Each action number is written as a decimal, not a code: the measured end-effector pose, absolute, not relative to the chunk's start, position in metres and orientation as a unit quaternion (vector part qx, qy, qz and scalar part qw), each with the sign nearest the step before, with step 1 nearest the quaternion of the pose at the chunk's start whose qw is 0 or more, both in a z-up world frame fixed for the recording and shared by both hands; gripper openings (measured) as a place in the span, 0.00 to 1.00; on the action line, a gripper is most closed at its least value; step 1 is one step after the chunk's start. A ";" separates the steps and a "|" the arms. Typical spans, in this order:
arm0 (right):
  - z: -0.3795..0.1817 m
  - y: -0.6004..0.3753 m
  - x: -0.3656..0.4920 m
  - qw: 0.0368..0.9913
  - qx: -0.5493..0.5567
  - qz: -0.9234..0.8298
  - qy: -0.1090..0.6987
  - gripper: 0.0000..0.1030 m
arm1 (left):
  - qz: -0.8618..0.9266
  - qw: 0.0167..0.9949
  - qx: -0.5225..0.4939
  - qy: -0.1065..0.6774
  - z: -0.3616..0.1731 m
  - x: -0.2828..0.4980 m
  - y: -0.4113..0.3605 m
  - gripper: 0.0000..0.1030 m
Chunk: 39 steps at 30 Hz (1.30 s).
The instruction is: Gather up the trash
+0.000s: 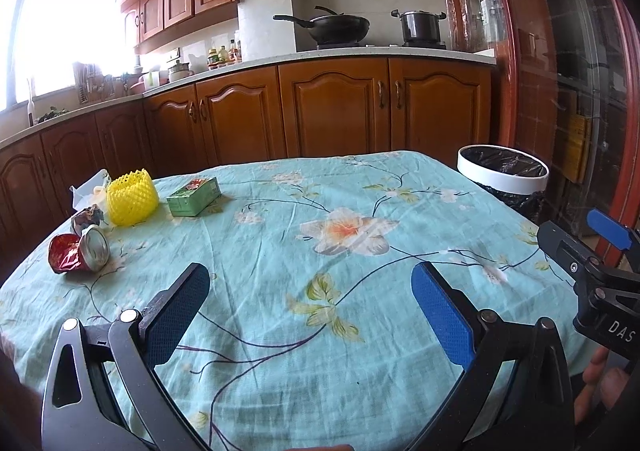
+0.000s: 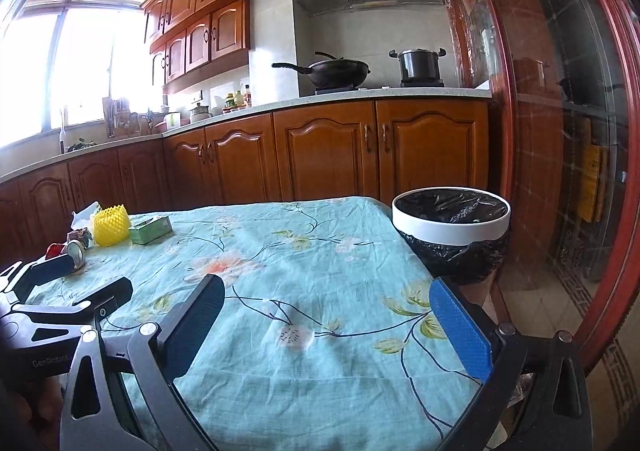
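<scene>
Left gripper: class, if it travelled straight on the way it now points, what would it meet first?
Probably nothing on the table: the open left gripper points over bare floral tablecloth, right of the green carton, towards the lower cabinets. Depth is unclear.

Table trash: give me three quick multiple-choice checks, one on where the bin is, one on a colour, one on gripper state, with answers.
1. Where is the bin?
A. On the table's middle
B. Off the table's far right corner
C. On the counter

2. What colour is the foam net?
A. Yellow
B. Purple
C. Black

3. What state is the left hand-held gripper in?
A. Shut on the can
B. Shut on the carton
C. Open, holding nothing

Answers:
1. B: the white rim with its black liner stands past the tablecloth edge, lower than the tabletop.
2. A: the net beside the green carton is bright yellow.
3. C: its fingers are spread wide over bare cloth, with the crushed can lying well off to the left. The right hand-held gripper is open too.
</scene>
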State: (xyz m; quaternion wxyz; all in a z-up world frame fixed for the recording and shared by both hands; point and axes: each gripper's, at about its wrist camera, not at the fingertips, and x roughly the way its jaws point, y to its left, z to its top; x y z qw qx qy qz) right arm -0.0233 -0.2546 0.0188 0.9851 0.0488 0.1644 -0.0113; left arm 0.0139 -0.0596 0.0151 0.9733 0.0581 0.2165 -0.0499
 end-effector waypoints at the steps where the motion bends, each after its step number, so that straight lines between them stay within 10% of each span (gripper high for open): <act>1: 0.018 -0.254 -0.023 0.985 0.049 -0.011 0.166 1.00 | -0.050 0.973 0.058 0.217 0.015 0.014 -0.059 1.00; 39: 0.016 -0.254 -0.023 0.984 0.049 -0.006 0.170 1.00 | -0.060 0.973 0.052 0.217 0.015 0.014 -0.058 1.00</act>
